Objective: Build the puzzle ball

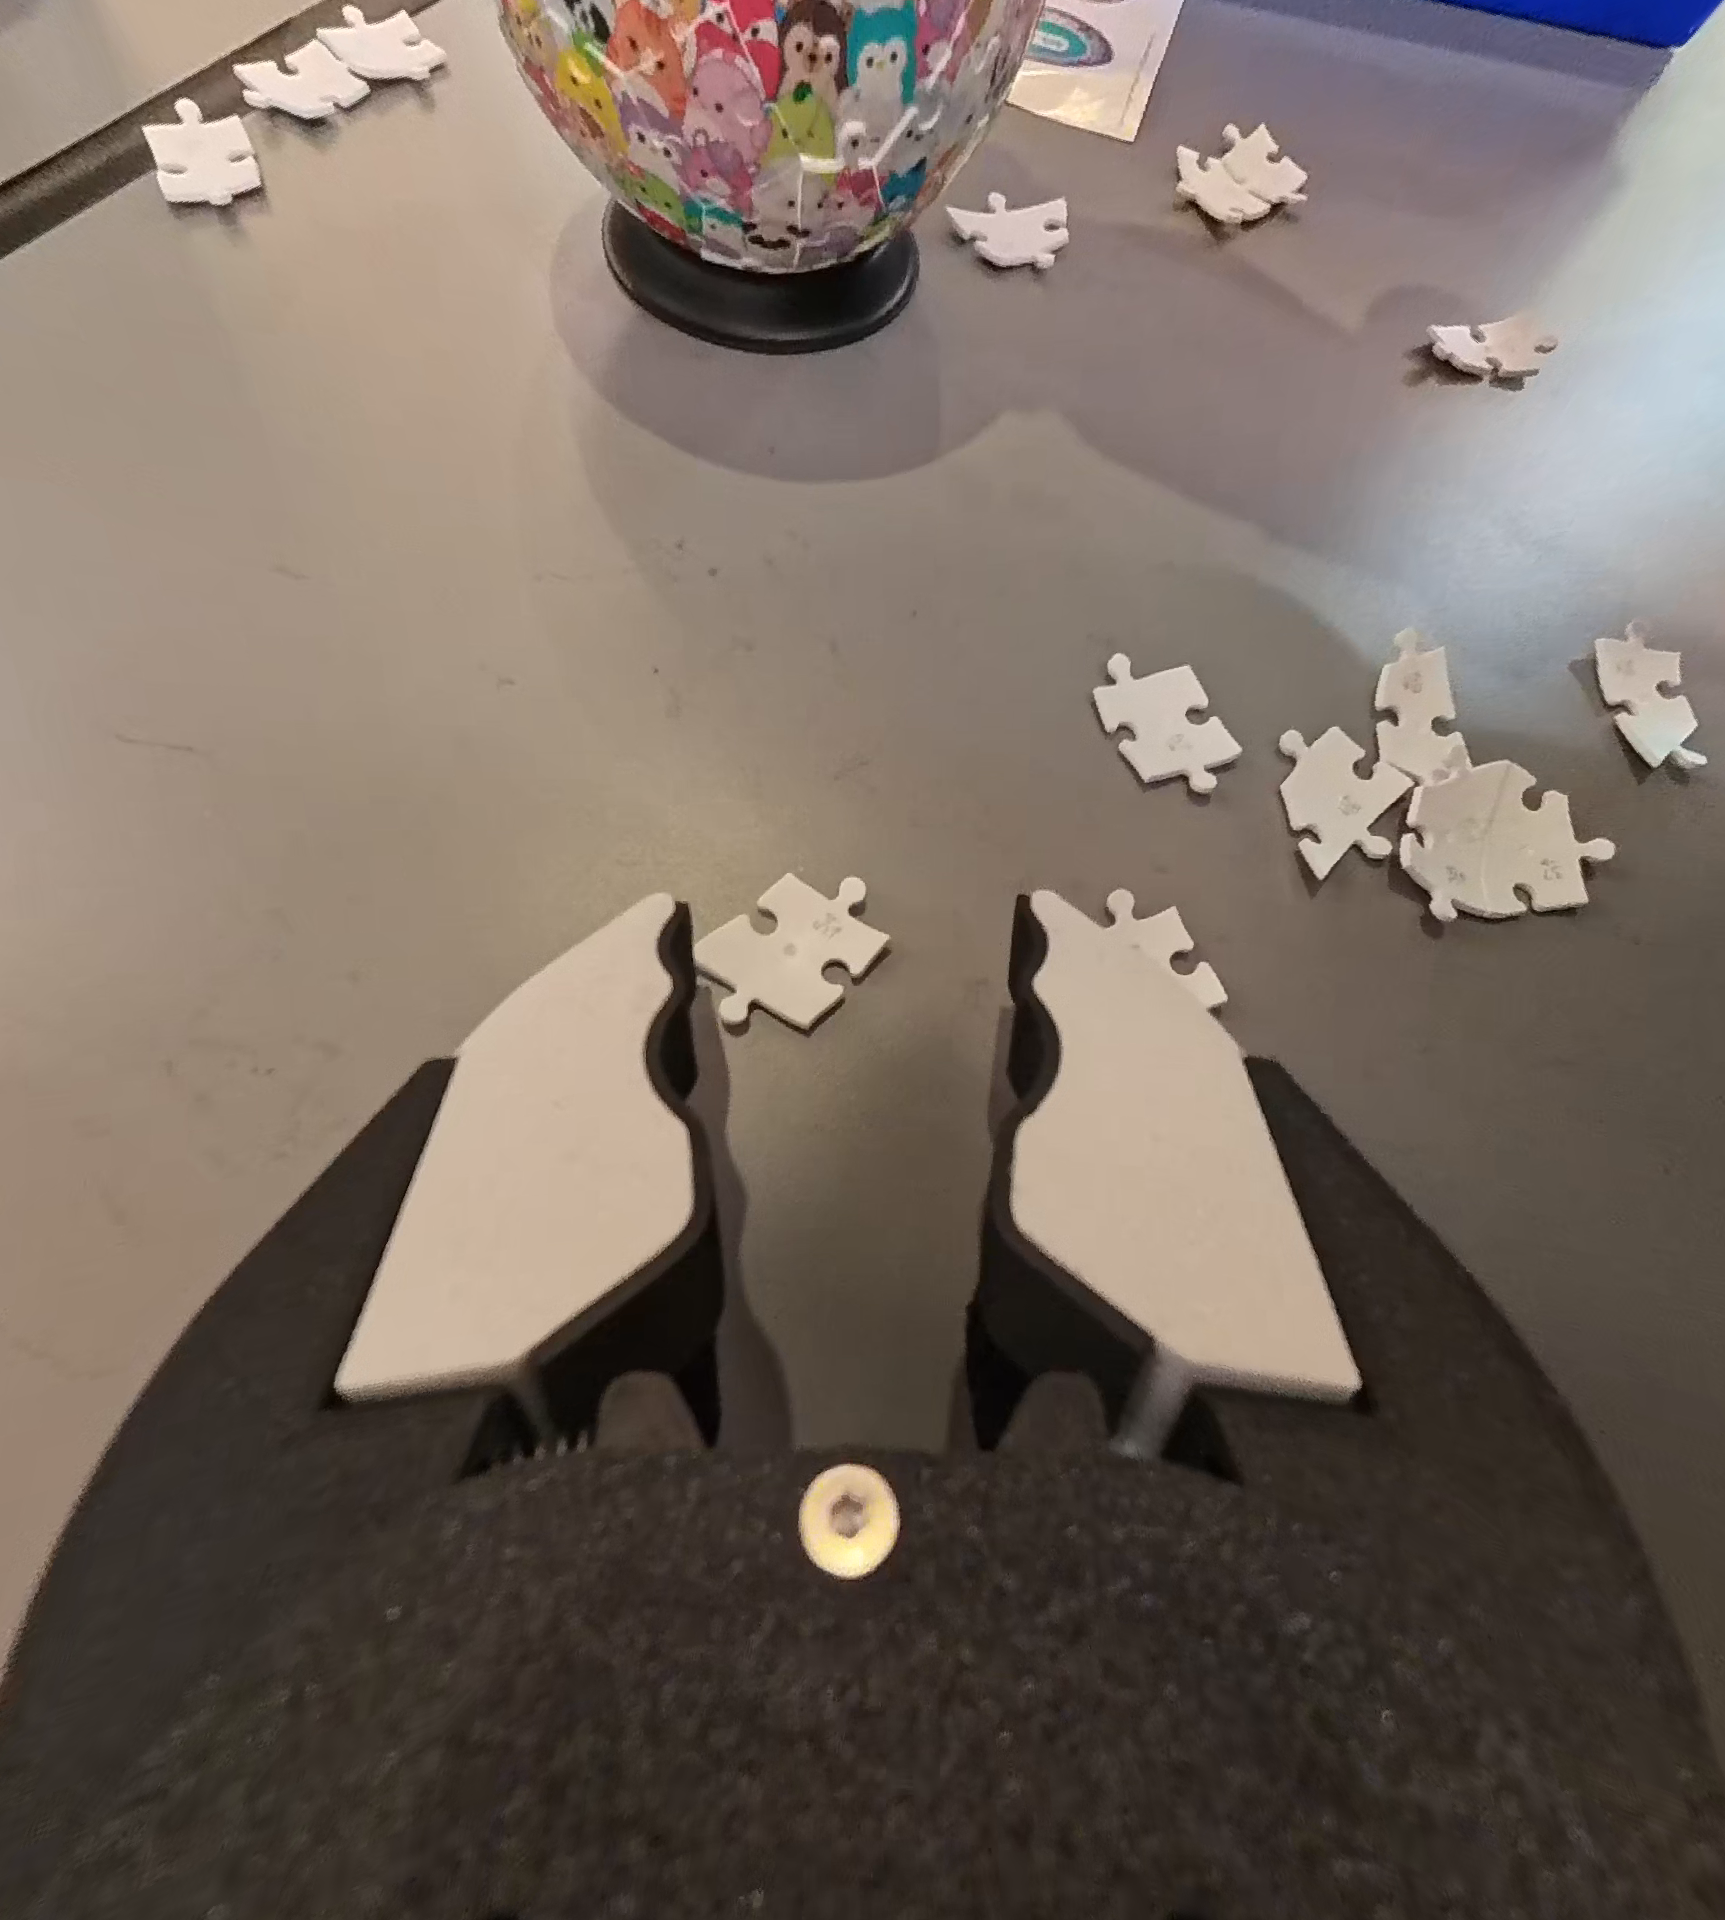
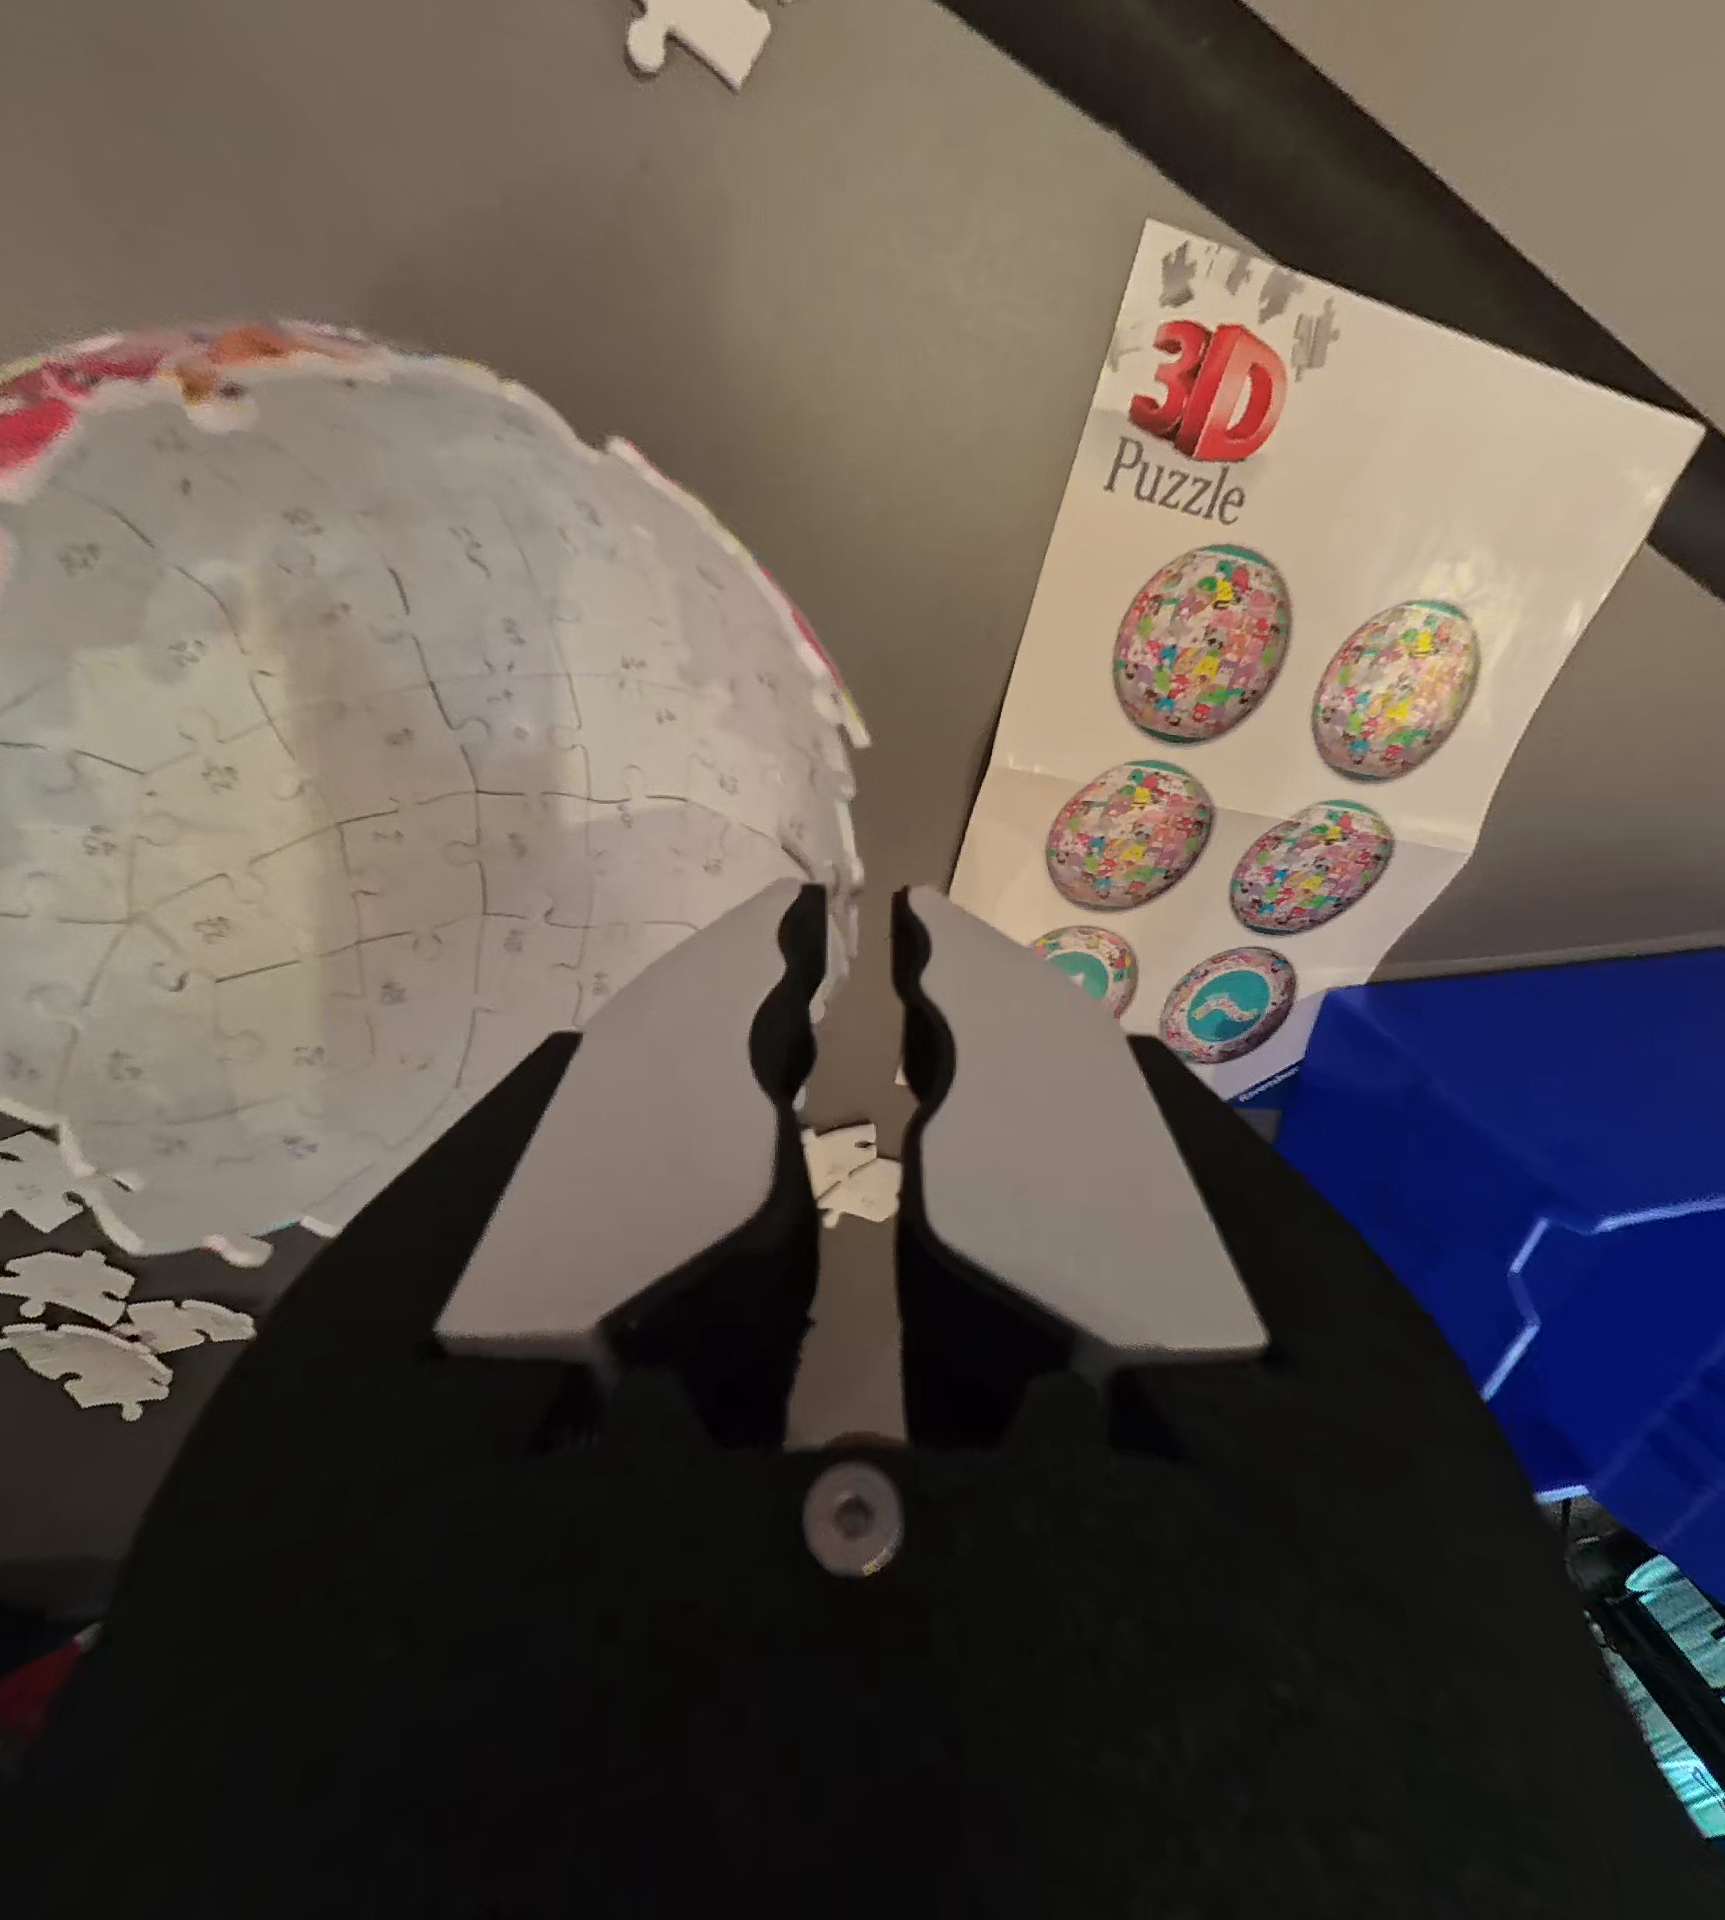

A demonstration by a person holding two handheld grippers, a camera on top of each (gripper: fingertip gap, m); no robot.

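Left gripper [image 1: 845, 914] angled down towards the worktop [image 1: 422, 675], jaws spread wide, nothing between them, white-faced fingers [image 1: 546, 1132] with wavy black inner pads, right gripper [image 2: 858, 904] raised, jaws nearly closed, narrow gap at the tips, nothing gripped
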